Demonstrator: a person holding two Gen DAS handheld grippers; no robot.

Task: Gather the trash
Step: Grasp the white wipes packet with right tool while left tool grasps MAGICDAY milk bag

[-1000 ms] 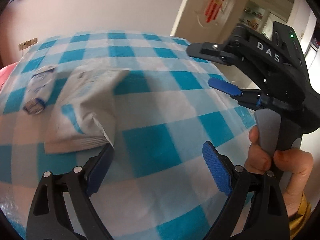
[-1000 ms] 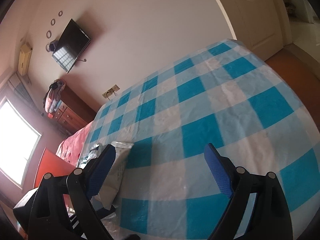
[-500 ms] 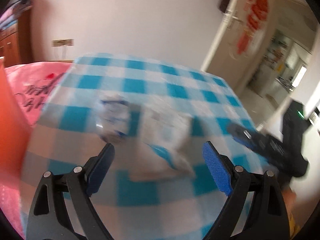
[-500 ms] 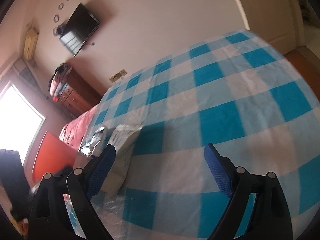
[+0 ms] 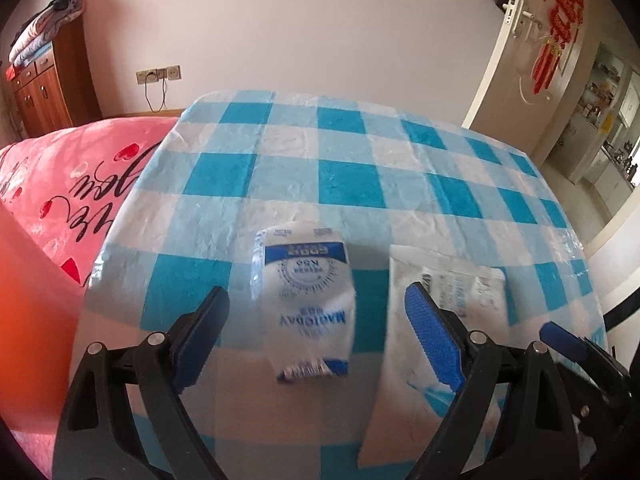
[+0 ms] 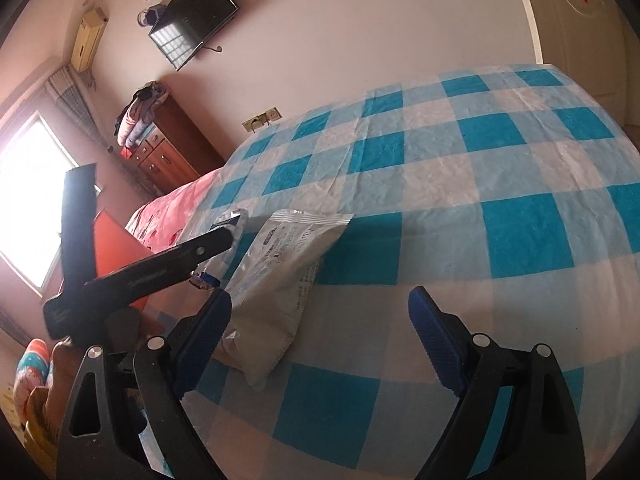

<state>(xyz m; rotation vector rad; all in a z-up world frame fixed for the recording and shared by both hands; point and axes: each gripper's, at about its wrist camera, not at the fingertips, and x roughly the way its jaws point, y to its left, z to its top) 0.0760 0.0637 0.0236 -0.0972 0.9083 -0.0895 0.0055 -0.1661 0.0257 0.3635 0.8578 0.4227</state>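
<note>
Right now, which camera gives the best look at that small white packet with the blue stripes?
The left wrist view: the small packet lies whole between the open left gripper fingers, print facing the camera. In the right wrist view the left gripper's arm hides most of it, leaving only edges.

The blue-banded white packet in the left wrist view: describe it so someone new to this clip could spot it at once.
Start at the table under the blue-and-white checked cloth, with a pink bedspread to its left. Near the table's close edge two white packages lie side by side. The blue-banded packet is the left one, centred between the open left gripper; its neighbour, the plain white pouch, is larger and flatter.
</note>
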